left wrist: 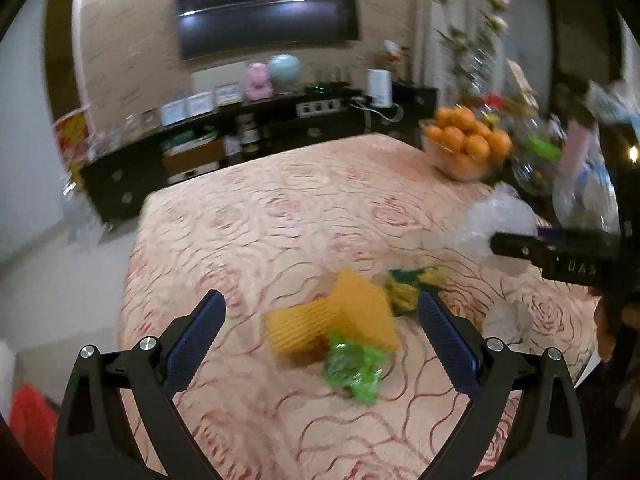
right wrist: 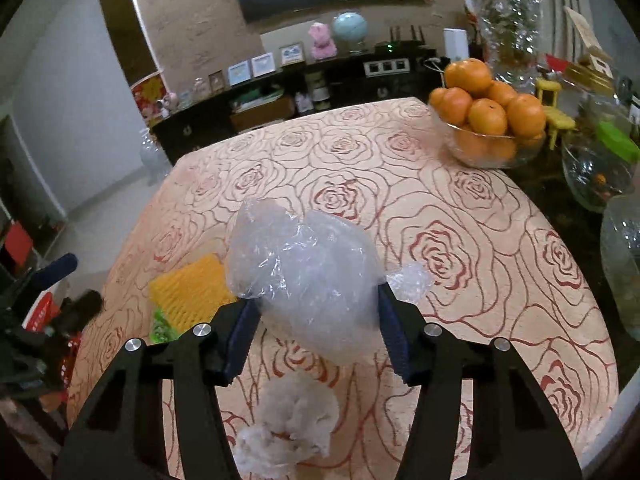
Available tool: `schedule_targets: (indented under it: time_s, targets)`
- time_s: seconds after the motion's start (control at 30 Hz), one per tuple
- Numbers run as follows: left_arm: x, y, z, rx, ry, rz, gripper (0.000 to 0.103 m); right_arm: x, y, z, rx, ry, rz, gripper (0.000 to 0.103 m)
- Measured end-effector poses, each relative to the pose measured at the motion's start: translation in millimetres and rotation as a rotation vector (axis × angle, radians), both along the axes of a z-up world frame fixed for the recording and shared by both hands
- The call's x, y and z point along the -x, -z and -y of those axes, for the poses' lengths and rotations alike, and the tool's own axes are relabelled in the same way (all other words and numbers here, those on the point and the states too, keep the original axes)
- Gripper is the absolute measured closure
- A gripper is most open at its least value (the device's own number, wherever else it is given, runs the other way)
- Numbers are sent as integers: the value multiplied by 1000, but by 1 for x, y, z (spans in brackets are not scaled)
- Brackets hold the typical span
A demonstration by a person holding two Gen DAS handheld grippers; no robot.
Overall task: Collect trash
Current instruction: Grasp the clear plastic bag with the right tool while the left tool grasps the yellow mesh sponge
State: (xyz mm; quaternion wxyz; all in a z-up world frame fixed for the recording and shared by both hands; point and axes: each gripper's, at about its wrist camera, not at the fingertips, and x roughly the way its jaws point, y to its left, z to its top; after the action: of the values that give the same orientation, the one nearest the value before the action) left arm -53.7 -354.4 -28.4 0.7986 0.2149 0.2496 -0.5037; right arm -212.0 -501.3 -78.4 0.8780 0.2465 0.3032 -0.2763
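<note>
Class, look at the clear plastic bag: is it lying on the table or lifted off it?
Lifted. The right gripper is shut on the bag, which hangs above the tablecloth.

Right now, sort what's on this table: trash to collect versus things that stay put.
Trash:
clear plastic bag, held in the right gripper
yellow foam netting
green wrapper
green-and-yellow wrapper
crumpled tissue

Stays:
bowl of oranges
glass fishbowl
rose-patterned tablecloth

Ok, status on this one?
Right gripper shut on clear plastic bag. Left gripper open over yellow foam net, green wrapper. White tissue still on table. Nothing blocking.
</note>
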Motion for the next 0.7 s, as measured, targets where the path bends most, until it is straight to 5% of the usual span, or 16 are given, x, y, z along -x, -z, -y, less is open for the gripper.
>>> schedule_targets:
  time_s: [0.27,0.43,0.57,0.7]
  targets:
    - [-7,45,42,-105,52,-57,12,-5,3,0,-11,-19,-13,49]
    - [-24,58,49,-108,13,-163,31,-9,6,-2,-28,-32,-15,49]
    - [-33,69,50,-113,-14,-245,70,-11,7,-5,-39,-45,-17,49]
    - [-35,67,45,-81,-23,-283,84,-9,7,-4,-40,-39,-14,49]
